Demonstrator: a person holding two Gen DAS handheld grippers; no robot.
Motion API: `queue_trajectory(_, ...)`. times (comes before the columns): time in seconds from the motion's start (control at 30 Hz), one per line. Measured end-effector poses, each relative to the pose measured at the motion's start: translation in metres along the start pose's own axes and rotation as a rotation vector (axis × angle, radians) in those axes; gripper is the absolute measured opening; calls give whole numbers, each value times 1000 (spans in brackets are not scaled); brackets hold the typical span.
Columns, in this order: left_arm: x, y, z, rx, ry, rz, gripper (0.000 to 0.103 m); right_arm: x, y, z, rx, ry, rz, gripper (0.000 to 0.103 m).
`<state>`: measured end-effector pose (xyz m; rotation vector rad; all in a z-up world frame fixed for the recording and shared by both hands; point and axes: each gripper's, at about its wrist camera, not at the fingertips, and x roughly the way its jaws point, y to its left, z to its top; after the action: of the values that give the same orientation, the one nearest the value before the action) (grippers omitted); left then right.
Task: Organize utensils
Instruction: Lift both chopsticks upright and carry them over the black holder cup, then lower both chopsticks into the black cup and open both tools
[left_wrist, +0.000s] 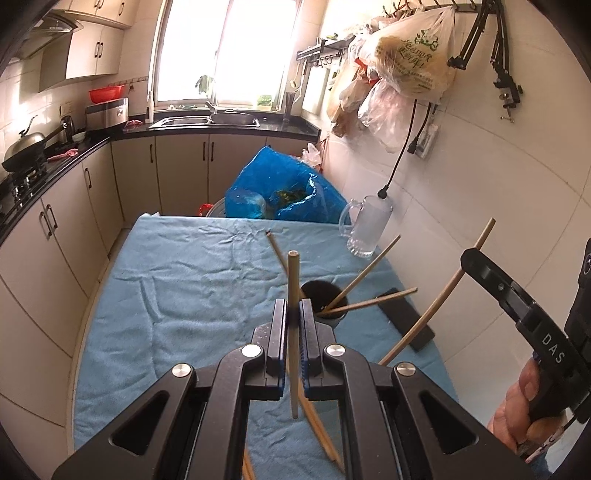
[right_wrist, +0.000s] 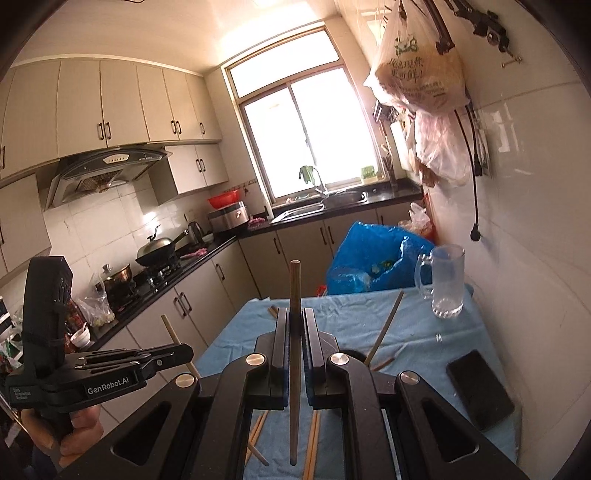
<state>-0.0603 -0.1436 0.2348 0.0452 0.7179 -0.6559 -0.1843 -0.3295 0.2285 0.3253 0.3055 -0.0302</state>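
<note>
My left gripper (left_wrist: 293, 308) is shut on a pale wooden chopstick (left_wrist: 293, 273) that stands upright between its pads. Just beyond it a dark cup (left_wrist: 325, 297) on the blue cloth (left_wrist: 177, 280) holds several slanting chopsticks. At the right edge my right gripper (left_wrist: 471, 258) is shut on another chopstick (left_wrist: 436, 306), held above the table. In the right wrist view my right gripper (right_wrist: 295, 314) clamps its upright chopstick (right_wrist: 295, 284), and the left gripper (right_wrist: 183, 352) shows at the left with its chopstick (right_wrist: 169, 326). Loose chopsticks (right_wrist: 314, 439) lie on the cloth below; the cup is hidden there.
A glass mug (left_wrist: 369, 229) stands at the table's far right corner, and a black phone (left_wrist: 406, 319) lies right of the cup. A blue bag (left_wrist: 284, 188) sits behind the table. A tiled wall (left_wrist: 480, 192) runs along the right, cabinets and a counter (left_wrist: 48, 173) along the left.
</note>
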Motion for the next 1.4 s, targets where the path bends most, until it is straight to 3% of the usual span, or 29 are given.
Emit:
queue_trajectory(0.47,31,-25,78,-23,-52,-37,6,32,-15,61,10,-72,-90,7)
queue_trajectory(0.67,58,-23,99,-60,-70,-31,6,66,-31,74,32,-42,-139,7)
queue_trajectory(0.9,91,-15,93,-87,-25,-20,6,101,-39,67,25,5,-168,7)
queue_trajectory(1.4,112,-1,71,-98,16,-9,6,131,-53,43,23,95,-210,8)
